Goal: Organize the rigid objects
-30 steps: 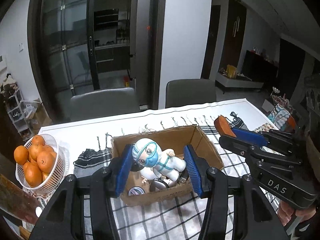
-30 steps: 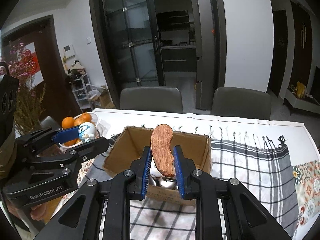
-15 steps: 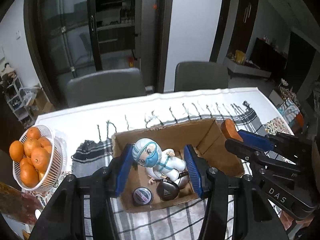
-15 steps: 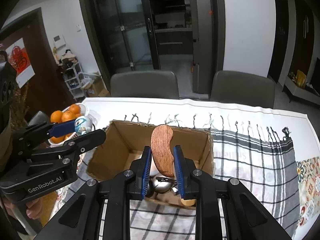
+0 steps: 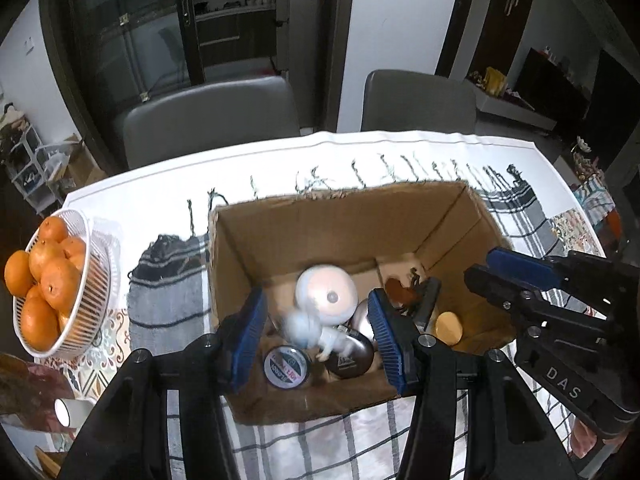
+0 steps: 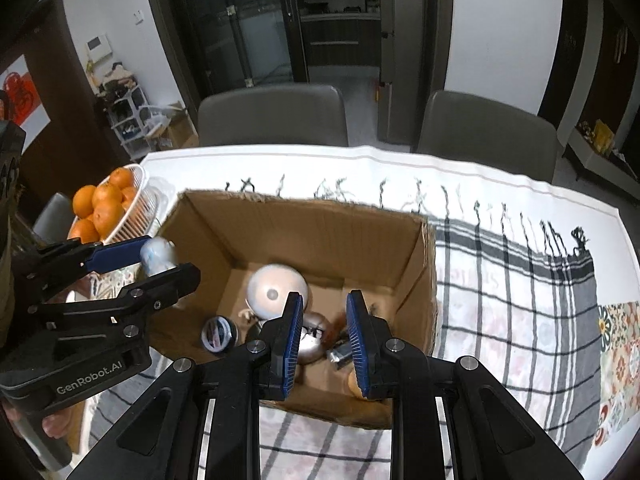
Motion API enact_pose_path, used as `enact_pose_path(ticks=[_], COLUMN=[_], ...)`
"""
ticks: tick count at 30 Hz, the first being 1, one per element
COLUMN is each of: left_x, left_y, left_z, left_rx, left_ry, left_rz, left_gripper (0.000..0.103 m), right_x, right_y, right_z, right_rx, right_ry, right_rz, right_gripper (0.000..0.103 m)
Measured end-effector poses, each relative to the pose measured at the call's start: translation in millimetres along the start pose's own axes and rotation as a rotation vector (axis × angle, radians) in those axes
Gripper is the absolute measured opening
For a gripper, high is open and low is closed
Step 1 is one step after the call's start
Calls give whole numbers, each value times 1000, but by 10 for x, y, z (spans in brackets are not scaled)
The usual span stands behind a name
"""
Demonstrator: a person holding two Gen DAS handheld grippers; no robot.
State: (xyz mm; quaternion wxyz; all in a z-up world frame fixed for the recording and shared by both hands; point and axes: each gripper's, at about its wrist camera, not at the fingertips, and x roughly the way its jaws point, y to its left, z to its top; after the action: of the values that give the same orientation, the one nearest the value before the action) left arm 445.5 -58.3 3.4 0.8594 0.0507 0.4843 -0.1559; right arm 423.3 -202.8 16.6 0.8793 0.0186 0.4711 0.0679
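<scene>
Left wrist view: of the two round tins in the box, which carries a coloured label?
The left tin, with red and blue print; the right tin is dark.

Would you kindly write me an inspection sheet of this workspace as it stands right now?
Surface: table covered by a white cloth and a checked cloth.
Job's things: open cardboard box holds a white dome, a round tin, a dark tin and a brown piece; a blurred figurine is above them.
Clutter: white basket of oranges beside the box.
Grippers: left gripper jaws have just been opening, figurine between them, pads apparently clear of it; right gripper jaws apart, nothing between.
Cables: nothing seen.
Surroundings: two grey chairs, glass doors behind.
</scene>
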Motion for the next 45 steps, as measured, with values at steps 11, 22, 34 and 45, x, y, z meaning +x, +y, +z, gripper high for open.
enact_pose_path(ticks=[11,22,34,45], left_x=[-423,-1286,-1889,-2229], left_y=[-41,-138,-263,-431], left_z=[-316,-890,-1628,-2205], left_rx=[-30,-53,-75,-82], left_ry=[-93,-260,-432,-539], left_rz=[100,152,249,286], left_gripper=[58,76,96,103], right_x=[-175,-976,-1638,-2011], right_y=[-18,217,459,496], right_z=[-228,-674,-1370,-1949], right_rx=[27,28,23,64], right_ry=[-30,-194,-354,-428], right_rz=[-37,-68,-126,-161], right_gripper=[26,27,63,77])
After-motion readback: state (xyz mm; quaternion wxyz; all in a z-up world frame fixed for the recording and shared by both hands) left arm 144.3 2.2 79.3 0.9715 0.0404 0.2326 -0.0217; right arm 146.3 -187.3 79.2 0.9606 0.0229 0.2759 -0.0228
